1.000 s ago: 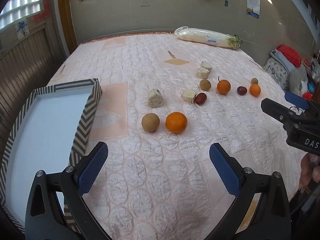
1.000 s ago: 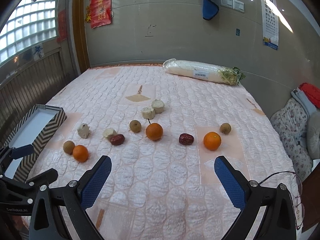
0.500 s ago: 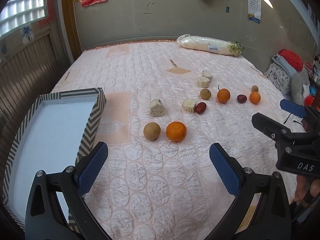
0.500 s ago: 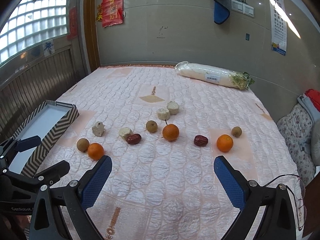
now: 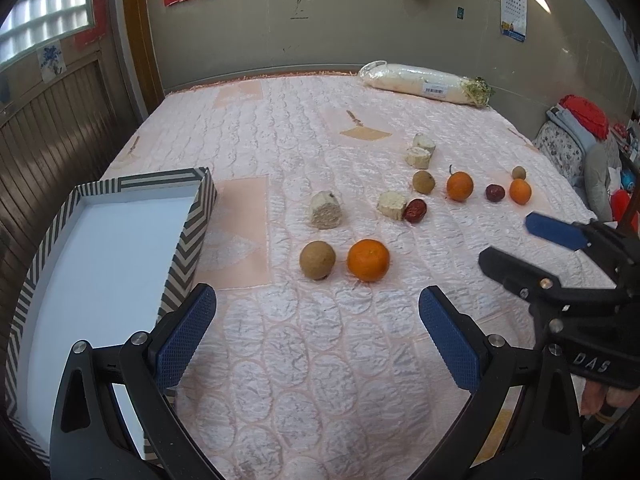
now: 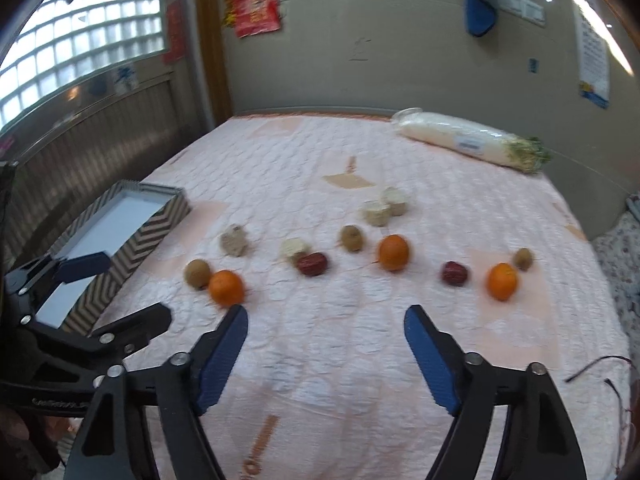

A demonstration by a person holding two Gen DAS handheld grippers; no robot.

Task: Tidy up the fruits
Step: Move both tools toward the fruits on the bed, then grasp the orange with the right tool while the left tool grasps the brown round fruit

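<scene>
1. Since a second ago the right gripper (image 6: 324,344) has edged in toward the fruit row, so the fruits sit larger and lower in its view, and its jaws have just been closing. Nothing lies between them; they are still parted over bare quilt (image 6: 344,380).
2. The left gripper (image 5: 316,336) has barely shifted. Its jaws are spread wide and empty.
3. The fruits lie loose on the quilt in a rough line ahead of both grippers; none is in the box (image 5: 188,224), which stands empty at the left.
4. The near orange (image 5: 368,260) and the brown fruit (image 5: 317,260) just left of it lie straight ahead of the left gripper, close past its fingertips and near the box wall.
5. From the right gripper that same orange (image 6: 226,288) lies just beyond its left fingertip, off to the left of centre, so it would need to swing left to straddle it.
6. The far orange (image 6: 502,280) and far date (image 6: 454,273) lie ahead and to the right of the right gripper, well apart from the left one.
7. My judgement: the left gripper is better placed for the near pair, the right for the far end. The oranges are round, so no grip axis matters.
</scene>
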